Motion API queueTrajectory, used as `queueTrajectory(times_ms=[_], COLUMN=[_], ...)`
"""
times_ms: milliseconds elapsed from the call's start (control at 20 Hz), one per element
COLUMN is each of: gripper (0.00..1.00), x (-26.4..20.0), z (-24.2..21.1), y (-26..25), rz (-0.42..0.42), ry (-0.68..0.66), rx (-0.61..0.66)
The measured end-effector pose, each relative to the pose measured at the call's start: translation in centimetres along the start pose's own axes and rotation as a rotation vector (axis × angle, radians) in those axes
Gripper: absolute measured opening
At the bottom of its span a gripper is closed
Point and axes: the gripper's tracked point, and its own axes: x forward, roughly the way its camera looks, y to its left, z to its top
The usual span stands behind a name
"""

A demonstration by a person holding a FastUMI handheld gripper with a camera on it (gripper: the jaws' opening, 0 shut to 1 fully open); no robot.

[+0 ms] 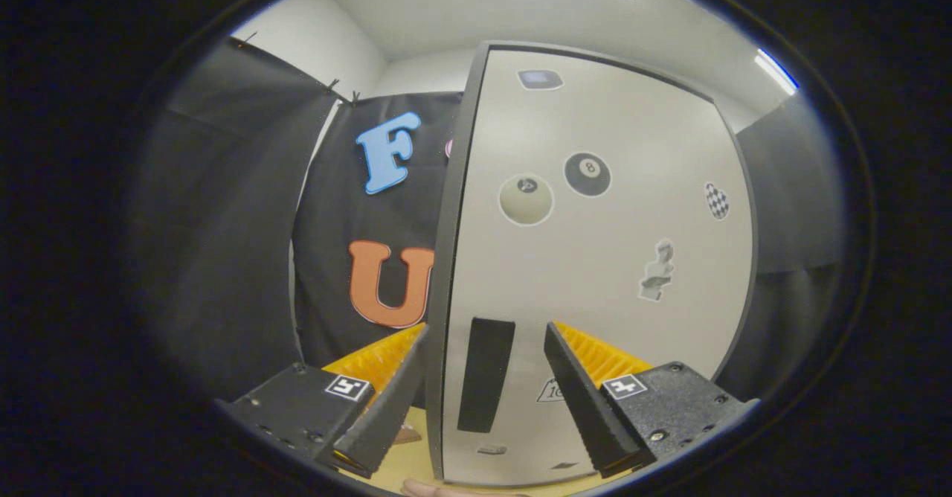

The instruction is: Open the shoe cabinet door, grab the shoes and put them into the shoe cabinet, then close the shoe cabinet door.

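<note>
The shoe cabinet door [595, 259] is a tall white panel with a dark rim, standing close in front of me and carrying several stickers. Its black vertical handle [485, 374] sits low on the panel near the left edge. My gripper [487, 329] is open, and the handle lies in the gap between its fingers. The left finger [394, 400] reaches past the door's dark left edge [446, 259], while the right finger [580, 393] lies over the white face. Neither finger visibly presses on the handle.
The black booth cloth [335, 259] hangs to the left of and behind the cabinet. A grey wall panel [216, 259] stands at the far left and another [788, 207] to the right. A pale wooden surface [413, 460] shows under the fingers.
</note>
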Motion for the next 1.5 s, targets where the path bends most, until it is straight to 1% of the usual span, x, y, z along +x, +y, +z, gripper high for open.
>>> queueTrajectory(times_ms=[100,150,200,250,300,350,400,450,550,750,850,1300,1500], gripper=[0.96,0.9,0.87,0.82,0.79,0.74,0.71,0.62,0.42,0.35,0.34,0.32,0.32], x=[0.7,1.1,1.5,2.0,2.2,2.1,2.2,2.2,2.4,2.0,1.7,-3.2,-5.3], z=[-0.5,-1.0,-1.6,-2.5,-3.3,-2.6,-2.9,-2.8,-3.2,-3.2,-3.2,-2.6,-2.3], y=[0.1,0.0,-0.2,-0.4,-0.6,-0.7,-0.8,-1.2,-1.1,-1.1,-1.1,-0.8,-1.1], rz=[0.004,-0.01,-0.021,-0.032,-0.043,-0.062,-0.075,-0.1,-0.097,-0.029,0.003,0.124,0.187], ry=[0.027,0.043,0.067,0.098,0.134,0.105,0.118,0.108,0.125,0.121,0.119,0.178,0.176], rx=[-0.008,-0.023,-0.034,-0.035,-0.029,-0.015,-0.012,-0.019,-0.01,0.022,0.036,0.06,0.056])
